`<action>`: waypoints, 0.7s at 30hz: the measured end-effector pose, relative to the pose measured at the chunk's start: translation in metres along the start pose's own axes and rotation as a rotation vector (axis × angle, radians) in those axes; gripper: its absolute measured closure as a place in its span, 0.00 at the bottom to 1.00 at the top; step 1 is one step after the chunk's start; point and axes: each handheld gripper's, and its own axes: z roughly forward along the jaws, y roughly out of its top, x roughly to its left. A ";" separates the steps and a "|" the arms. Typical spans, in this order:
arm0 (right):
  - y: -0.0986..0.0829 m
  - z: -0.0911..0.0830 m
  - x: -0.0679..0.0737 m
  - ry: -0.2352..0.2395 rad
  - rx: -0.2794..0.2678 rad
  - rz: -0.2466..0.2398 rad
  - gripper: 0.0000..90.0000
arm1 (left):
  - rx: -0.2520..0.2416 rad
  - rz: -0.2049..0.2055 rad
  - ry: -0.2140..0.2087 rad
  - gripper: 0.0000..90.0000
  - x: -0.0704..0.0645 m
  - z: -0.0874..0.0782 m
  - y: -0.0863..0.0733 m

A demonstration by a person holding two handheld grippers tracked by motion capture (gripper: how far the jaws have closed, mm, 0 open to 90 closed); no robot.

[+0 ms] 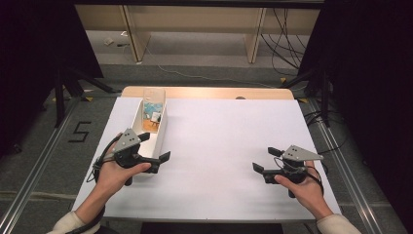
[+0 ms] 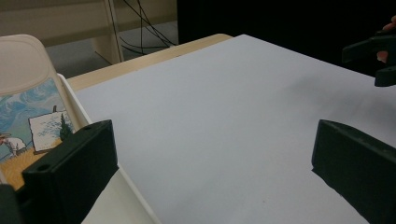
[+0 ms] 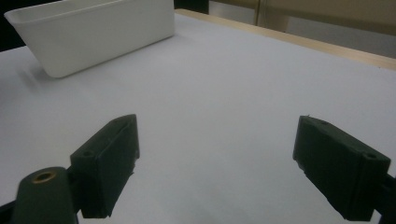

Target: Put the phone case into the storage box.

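A long white tray (image 1: 162,127) lies on the left side of the white table, and a picture card (image 1: 154,117) with a blue and orange painting leans inside it. My left gripper (image 1: 154,146) hovers open over the tray's near end, one jaw above the inside and the other out over the table. In the left gripper view the card (image 2: 32,126) is just behind the left jaw, and the tray's rim (image 2: 135,196) runs between the jaws of the left gripper (image 2: 212,177). My right gripper (image 1: 266,160) is open and empty at the table's right front, pointing toward the tray (image 3: 93,32).
A pale translucent sheet (image 1: 153,95) stands at the tray's far end. The white tabletop (image 1: 224,136) spreads between the two grippers, with a wooden edge (image 1: 209,92) at the back. Stands and cables are on the floor beyond. The right gripper's jaws (image 2: 373,56) appear far off in the left gripper view.
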 end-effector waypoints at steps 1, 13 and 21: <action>0.000 0.000 0.000 0.001 0.000 0.000 0.17 | 0.000 0.000 -0.001 0.00 -0.001 -0.001 -0.001; 0.000 0.000 0.000 0.002 0.001 -0.002 0.17 | 0.012 0.008 -0.008 0.00 -0.005 -0.008 -0.012; 0.000 0.000 -0.001 0.004 -0.001 -0.002 0.17 | 0.014 0.009 -0.012 0.00 -0.006 -0.006 -0.014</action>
